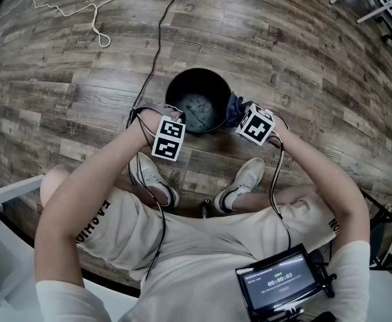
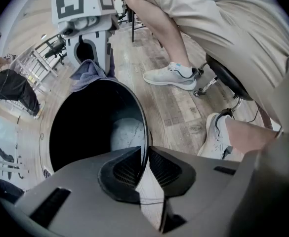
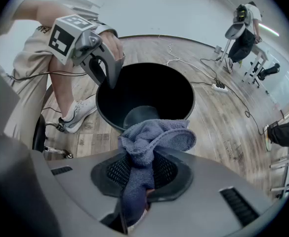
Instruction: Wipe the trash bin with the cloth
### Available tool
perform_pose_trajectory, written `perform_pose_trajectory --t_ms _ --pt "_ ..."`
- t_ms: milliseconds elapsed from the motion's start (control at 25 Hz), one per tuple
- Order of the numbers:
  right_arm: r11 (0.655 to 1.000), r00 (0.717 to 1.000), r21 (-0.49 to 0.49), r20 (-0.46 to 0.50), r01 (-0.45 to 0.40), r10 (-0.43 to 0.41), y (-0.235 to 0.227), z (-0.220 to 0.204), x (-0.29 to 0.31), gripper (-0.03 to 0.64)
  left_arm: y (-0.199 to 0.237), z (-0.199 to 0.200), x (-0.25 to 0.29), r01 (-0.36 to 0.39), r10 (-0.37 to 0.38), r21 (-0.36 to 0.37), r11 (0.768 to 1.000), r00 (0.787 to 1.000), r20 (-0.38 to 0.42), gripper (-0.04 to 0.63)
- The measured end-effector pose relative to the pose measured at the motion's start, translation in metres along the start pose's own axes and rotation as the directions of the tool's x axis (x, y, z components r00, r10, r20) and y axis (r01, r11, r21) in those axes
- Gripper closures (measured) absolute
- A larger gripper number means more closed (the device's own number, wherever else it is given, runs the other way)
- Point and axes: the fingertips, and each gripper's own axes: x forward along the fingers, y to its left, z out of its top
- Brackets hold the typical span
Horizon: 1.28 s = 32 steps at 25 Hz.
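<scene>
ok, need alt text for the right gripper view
The right gripper clamps a bunched blue-grey cloth between its fingers, in front of the near rim of an open black trash bin on a wood floor. Across the bin, the left gripper pinches the rim, with a person's leg and white sneaker behind it.

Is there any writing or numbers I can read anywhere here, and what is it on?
"FASHI…", upside down and cut off: on the shorts.
"00:00:03", as best I can tell: on the small screen.
Stamps on the floor planks: too blurred to read.
</scene>
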Motion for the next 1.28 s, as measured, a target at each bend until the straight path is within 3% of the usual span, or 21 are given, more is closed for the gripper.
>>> perform_pose_trajectory --t_ms 200,440,760,880,1000,1280 --pt "0.995 0.999 0.084 0.029 -0.047 0.044 -0.008 -0.01 0.033 0.537 0.004 -0.001 0.0 -0.006 0.006 0.029 1.0 1.0 0.001 0.535" --pt "0.992 0.996 0.112 0.072 -0.06 0.053 -0.009 -0.026 0.098 0.537 0.005 -0.001 0.0 -0.002 0.001 0.039 0.999 1.0 0.023 0.54" --pt "0.986 0.998 0.167 0.058 0.014 -0.024 -0.024 -0.054 0.185 0.537 0.007 0.0 0.0 -0.008 0.007 0.037 0.999 0.999 0.039 0.541" --pt "0.974 0.995 0.214 0.051 0.075 -0.088 -0.027 -0.066 0.204 0.537 0.007 0.002 0.001 -0.007 0.006 0.026 1.0 0.999 0.04 0.541" --pt "0.956 0.992 0.275 0.051 0.1 -0.118 -0.027 -0.072 0.204 0.537 0.008 0.001 0.0 -0.005 0.005 0.006 1.0 0.999 0.039 0.541" --pt "0.973 0.998 0.225 0.012 0.057 -0.061 -0.019 -0.077 0.126 0.537 0.009 0.003 0.001 0.021 -0.019 -0.057 0.998 0.999 0.029 0.541"
